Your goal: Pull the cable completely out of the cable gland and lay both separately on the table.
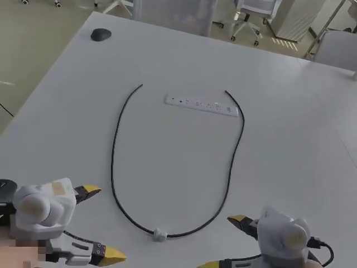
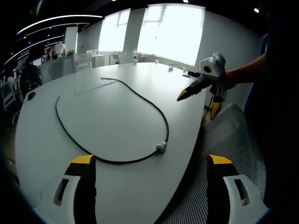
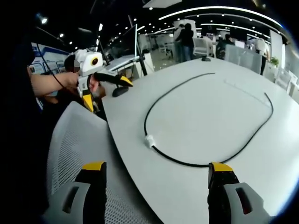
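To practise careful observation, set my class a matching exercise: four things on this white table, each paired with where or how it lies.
Things: 1 thin black cable; 2 small white cable gland; 3 long white power strip; 4 dark rounded mouse.
Places: A far left part of the white table; B on the cable, nearest the person; C open U-shaped loop; D between the cable's ends.
Pairs: 1-C; 2-B; 3-D; 4-A.

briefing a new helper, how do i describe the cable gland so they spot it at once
On the big white table, a black cable lies in a wide U. At the bottom of the U, nearest the person, sits the cable gland. It is a small white lump on the cable itself, unlike the long power strip farther back.
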Demonstrator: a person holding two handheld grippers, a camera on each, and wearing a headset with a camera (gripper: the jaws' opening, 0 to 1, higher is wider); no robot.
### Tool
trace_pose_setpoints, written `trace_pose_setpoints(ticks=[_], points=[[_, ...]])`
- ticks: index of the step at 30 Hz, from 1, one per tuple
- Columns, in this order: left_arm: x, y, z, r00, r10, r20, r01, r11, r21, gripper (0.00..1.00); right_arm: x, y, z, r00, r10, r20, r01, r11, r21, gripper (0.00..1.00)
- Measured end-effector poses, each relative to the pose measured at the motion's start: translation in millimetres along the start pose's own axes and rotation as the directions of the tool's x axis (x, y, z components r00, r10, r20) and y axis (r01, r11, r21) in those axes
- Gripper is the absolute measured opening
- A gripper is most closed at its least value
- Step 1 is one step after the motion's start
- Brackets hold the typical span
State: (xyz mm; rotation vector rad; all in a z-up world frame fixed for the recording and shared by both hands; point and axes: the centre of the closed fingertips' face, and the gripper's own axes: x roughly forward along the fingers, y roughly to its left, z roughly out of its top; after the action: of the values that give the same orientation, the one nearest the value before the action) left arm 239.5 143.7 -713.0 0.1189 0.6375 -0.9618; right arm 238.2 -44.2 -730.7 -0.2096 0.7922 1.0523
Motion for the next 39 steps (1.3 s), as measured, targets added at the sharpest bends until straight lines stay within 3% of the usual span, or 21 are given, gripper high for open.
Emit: trace_pose_setpoints(ticks=[6, 17, 39], points=[[1.8, -0.5, -2.9, 0.9998, 0.016, 0.009, -0.015, 1.0, -0.018, 0.99, 9.3, 7.3, 6.7, 0.9992, 0.033, -0.021, -0.034, 0.998, -0.048, 0.89], [2.7, -5.1, -5.1, 0.9998, 0.017, -0.008, -0.017, 1.0, -0.013, 0.99, 28.1, 0.6, 19.5, 0.9989, 0.034, -0.033, -0.037, 0.996, -0.081, 0.81], [8.5, -10.4, -11.6, 0.9997, 0.009, -0.021, -0.01, 1.0, -0.021, 0.98, 73.1, 5.4, 21.5, 0.9873, 0.087, -0.134, -0.107, 0.982, -0.157, 0.66]])
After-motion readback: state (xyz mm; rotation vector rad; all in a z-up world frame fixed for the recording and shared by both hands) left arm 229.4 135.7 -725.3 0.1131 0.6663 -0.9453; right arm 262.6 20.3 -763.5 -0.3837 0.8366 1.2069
